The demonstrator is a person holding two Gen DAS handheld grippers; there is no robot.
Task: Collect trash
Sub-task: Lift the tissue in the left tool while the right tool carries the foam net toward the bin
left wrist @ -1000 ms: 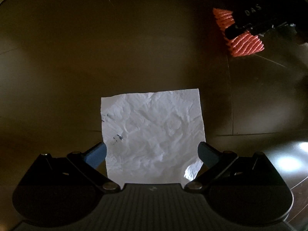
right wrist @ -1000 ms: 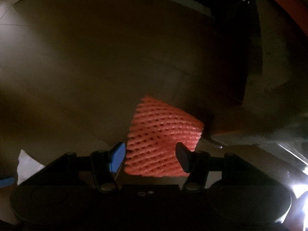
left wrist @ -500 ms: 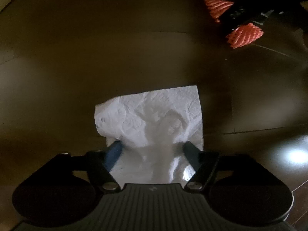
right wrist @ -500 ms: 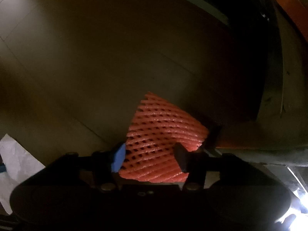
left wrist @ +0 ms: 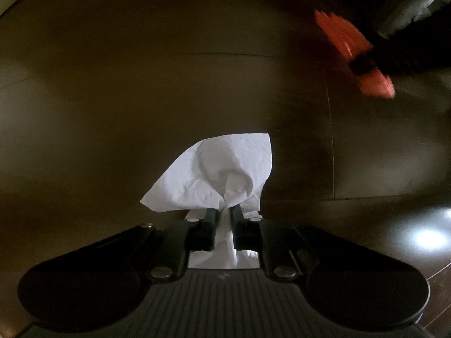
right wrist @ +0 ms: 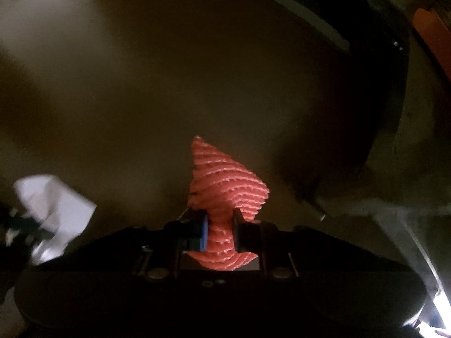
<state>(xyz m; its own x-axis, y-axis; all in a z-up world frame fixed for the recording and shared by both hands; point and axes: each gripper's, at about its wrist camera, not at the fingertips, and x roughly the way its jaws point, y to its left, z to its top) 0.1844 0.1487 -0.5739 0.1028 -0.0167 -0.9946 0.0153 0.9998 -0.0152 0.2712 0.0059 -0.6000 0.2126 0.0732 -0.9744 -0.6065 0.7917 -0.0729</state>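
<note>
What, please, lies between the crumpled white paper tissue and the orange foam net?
Only bare dark floor separates the crumpled white paper tissue from the orange foam net, seen in the left wrist view.

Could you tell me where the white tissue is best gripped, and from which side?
Judging by the left tongs, which already pinch the white tissue at its gathered middle from the near edge: bunching there makes a thick ridge, while the loose corners are thin and would likely slip.
</note>
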